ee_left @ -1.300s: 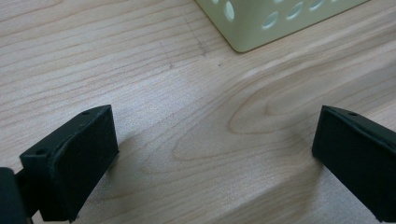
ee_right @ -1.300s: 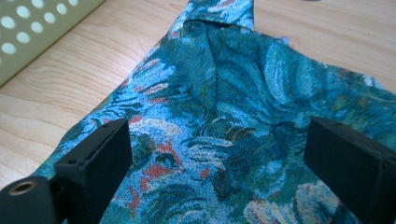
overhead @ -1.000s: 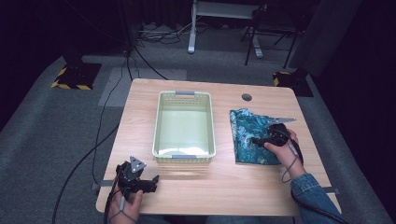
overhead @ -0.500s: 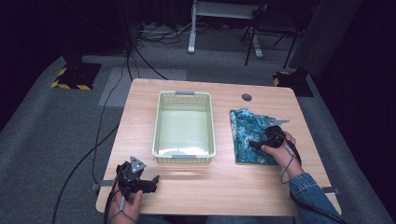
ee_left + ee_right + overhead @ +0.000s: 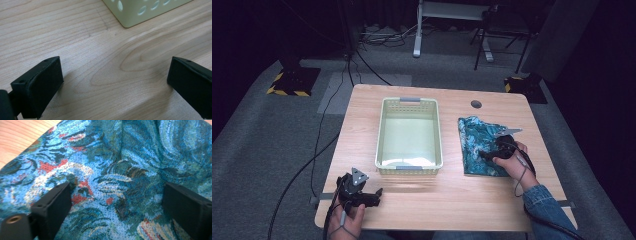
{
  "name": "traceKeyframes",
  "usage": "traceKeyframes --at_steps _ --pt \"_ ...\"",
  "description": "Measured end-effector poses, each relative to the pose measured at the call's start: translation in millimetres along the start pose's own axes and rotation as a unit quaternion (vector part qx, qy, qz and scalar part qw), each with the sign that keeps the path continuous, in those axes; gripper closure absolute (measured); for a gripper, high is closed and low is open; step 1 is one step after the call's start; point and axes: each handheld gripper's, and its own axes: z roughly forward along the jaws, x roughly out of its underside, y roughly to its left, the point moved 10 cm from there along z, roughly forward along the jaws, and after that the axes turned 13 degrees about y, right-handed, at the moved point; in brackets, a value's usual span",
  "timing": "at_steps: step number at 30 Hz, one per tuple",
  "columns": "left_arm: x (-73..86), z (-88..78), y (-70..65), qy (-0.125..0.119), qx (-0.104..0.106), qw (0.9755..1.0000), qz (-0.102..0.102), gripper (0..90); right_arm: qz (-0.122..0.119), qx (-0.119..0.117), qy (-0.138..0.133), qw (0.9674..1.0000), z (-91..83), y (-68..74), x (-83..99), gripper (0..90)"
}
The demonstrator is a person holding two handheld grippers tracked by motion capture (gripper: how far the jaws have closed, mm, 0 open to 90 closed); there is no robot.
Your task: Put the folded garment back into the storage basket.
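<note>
Right gripper: the right gripper (image 5: pixel 486 153) is down on the blue patterned cloth (image 5: pixel 479 145), jaws spread wide, nothing pinched between them.
Right gripper view: both black jaws stand far apart with the cloth (image 5: pixel 120 177) running between and under them; the weave shows swirls of blue and teal with red flecks, and a soft fold runs up the middle.
Cloth: it lies flat on the right part of the table (image 5: pixel 447 200), just right of the basket and apart from it; a strip of bare wood shows at the top left of the right gripper view.
Right hand: the right hand (image 5: pixel 512 160) sits on the cloth's near right part, a denim sleeve (image 5: pixel 544 210) trailing off the table's near edge.
Left gripper: the left gripper (image 5: pixel 374 194) rests low at the near left corner of the table, jaws also wide apart and holding nothing.
Left gripper view: bare wood grain lies between the jaws, and a corner of the pale green basket (image 5: pixel 140 11) with its oval holes shows up top.
Basket: the basket (image 5: pixel 409 167) stands mid-table, long side running away from the person, nothing lying in it.
Distance: the two grippers are well apart, basket between them.
</note>
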Motion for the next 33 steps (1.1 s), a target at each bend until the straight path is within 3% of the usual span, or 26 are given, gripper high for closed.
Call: traceKeyframes --at_steps 6,16,22,28,33 --pt "0.1 0.0 -0.1 0.000 0.000 1.0000 0.002 0.4 -0.007 -0.002 0.004 1.0000 -5.0 7.1 0.8 26.6" --pt "0.1 -0.1 -0.4 0.000 0.000 1.0000 0.003 0.3 -0.024 0.002 0.037 0.9990 -10.9 22.8 -2.3 77.8" --pt "0.1 -0.1 -0.4 0.000 0.000 1.0000 0.004 0.4 -0.014 0.007 0.033 0.9993 -10.8 24.3 -2.6 82.5" --pt "0.0 -0.1 -0.5 -0.001 0.001 1.0000 0.003 0.3 0.008 -0.008 0.018 0.9998 -12.1 22.7 -1.7 83.7" --pt "-0.1 -0.1 -0.5 -0.001 0.001 1.0000 0.002 0.4 0.020 -0.025 0.002 0.9995 -23.7 24.0 -6.8 83.7"
